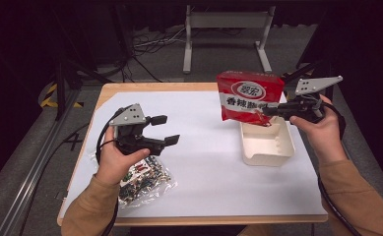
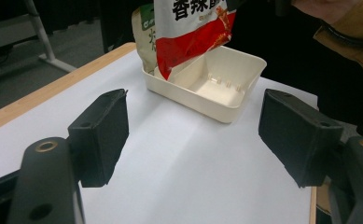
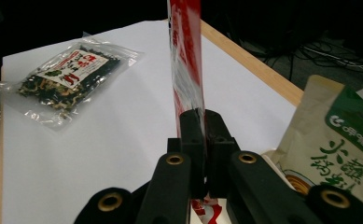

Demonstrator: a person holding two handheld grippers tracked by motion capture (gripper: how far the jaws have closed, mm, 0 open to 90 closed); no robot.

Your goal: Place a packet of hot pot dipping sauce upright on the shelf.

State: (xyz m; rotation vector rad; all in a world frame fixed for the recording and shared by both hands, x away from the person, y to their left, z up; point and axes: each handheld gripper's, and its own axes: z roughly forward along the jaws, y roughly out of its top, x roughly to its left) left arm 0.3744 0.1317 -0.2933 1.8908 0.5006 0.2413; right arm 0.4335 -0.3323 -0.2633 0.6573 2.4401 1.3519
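Closest to me in the high view, my left hand partly covers a clear packet of dried veggie mix lying flat near the table's front left corner, so I can only make out its right half and a bit of red label there. In the right gripper view the same packet sits farther off, and the small print is too blurry to read. My left gripper hovers just above the white paper sheet, jaws spread wide with nothing between them. The left gripper view looks straight past them at the cream plastic tray.

Over on the right, my right gripper has its jaws clamped on the lower right edge of the red snack bag, holding it upright over the tray's far end. In the right gripper view I see the bag edge-on, just a thin red strip rising from between the jaws. The bag's bottom corner dips inside the tray, though I can't tell whether it touches the floor of it.

Behind the red bag there's a beige pouch with a green label, mostly hidden in the high view and cut off at the frame edge in both gripper views. It seems to lean at the tray's far side.

Past the table, a white metal frame stands on the floor, with dark cables near it.
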